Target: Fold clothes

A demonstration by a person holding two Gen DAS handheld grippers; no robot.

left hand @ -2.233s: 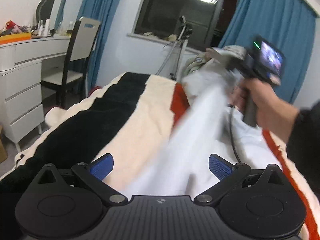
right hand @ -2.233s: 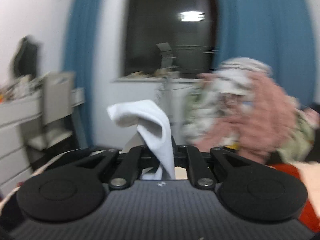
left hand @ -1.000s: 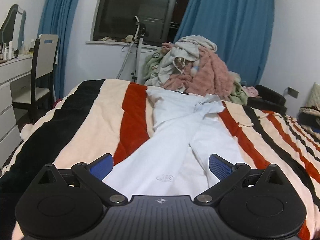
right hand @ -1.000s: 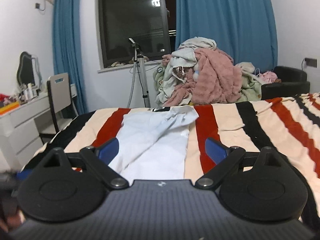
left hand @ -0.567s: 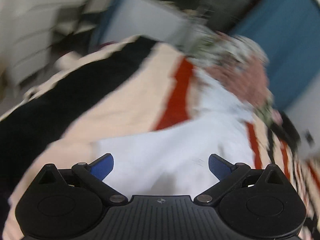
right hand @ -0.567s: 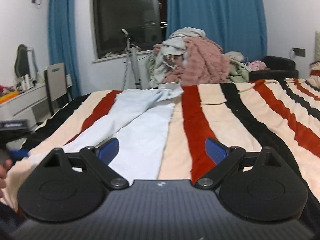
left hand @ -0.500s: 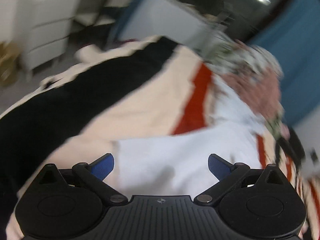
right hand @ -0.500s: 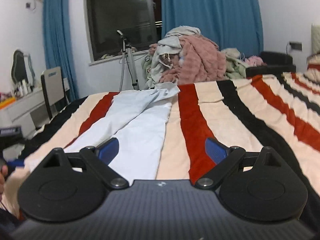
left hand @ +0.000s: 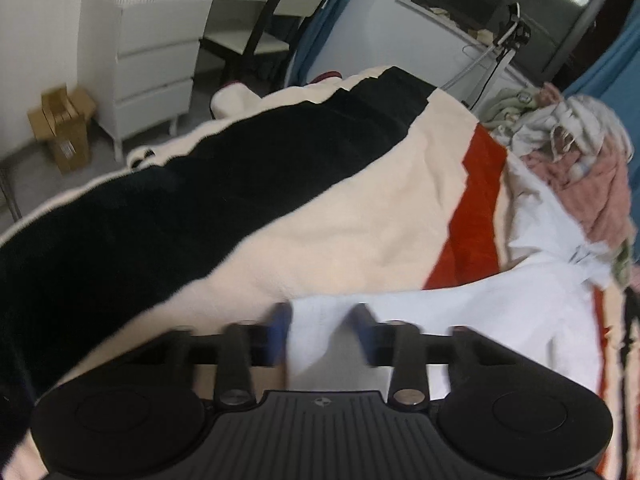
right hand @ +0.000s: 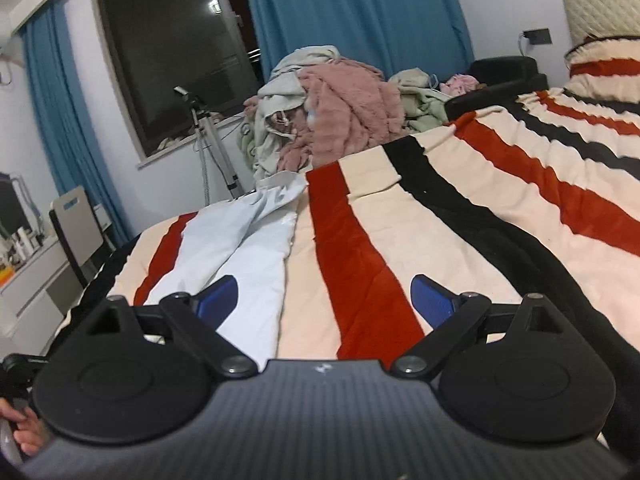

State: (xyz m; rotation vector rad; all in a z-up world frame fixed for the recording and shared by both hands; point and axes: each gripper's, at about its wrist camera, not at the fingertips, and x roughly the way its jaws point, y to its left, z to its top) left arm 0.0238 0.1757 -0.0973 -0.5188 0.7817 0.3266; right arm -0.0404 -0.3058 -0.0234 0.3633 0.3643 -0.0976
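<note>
White trousers (left hand: 480, 312) lie lengthwise on the striped blanket (left hand: 360, 208), waist toward the clothes heap. My left gripper (left hand: 320, 320) sits low at the near end of one leg. Its blue fingers, blurred, are drawn in on a raised fold of that hem. In the right wrist view the trousers (right hand: 248, 248) run along the bed's left side. My right gripper (right hand: 324, 296) hovers open above the blanket (right hand: 440, 220) near the other leg end, holding nothing.
A heap of unfolded clothes (right hand: 340, 112) is piled at the bed's far end beside a tripod (right hand: 208, 152). White drawers (left hand: 152, 60), a chair and a cardboard box (left hand: 64, 128) stand off the bed's left side. A hand (right hand: 24, 436) shows at bottom left.
The left gripper has swung down to the leg end and closed from wide open onto the hem. The right gripper stayed open and drifted slightly over the bed.
</note>
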